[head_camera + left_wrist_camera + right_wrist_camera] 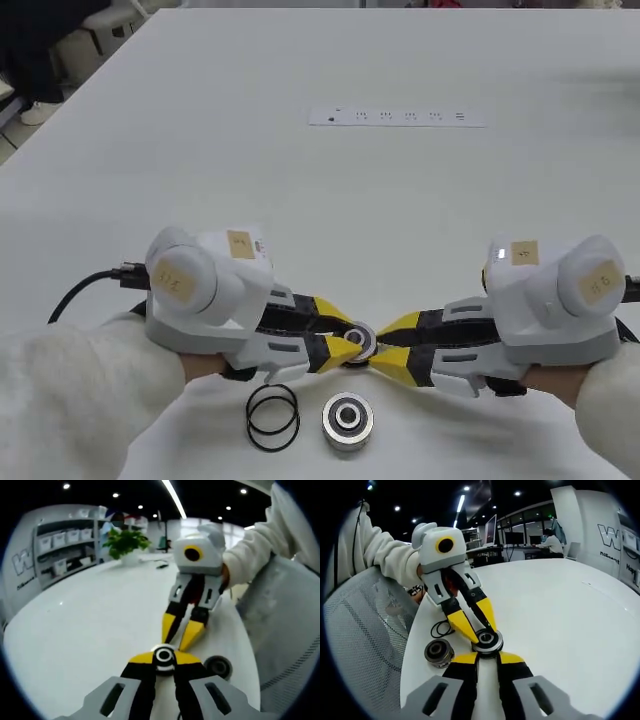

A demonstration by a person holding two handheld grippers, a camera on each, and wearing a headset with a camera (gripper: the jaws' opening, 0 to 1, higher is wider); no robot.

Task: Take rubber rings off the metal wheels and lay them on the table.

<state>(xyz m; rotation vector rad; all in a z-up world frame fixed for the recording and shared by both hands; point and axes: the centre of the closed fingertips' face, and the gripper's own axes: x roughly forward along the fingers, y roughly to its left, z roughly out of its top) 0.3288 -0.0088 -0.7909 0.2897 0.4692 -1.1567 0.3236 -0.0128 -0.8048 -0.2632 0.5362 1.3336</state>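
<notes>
the left gripper (pixel 340 347) comes in from the left, its jaws closed on a wheel (pixel 359 339) near the front edge of the table (pixel 400 200). its own view shows that wheel seated between the yellow tips. nearer the person, two black rings (pixel 272 415) lie overlapping on the table, and a second wheel (pixel 348 420) lies flat just right of them. the right gripper (pixel 382 352) meets the held wheel from the right, jaws narrow, tips at its rim. i cannot tell whether they pinch anything.

The sleeves (pixel 60 400) are fluffy white; left gripper (pixel 343 350) and right gripper (pixel 383 352) are white, fingers (pixel 328 308) yellow and black, stickers (pixel 240 243) tan.
</notes>
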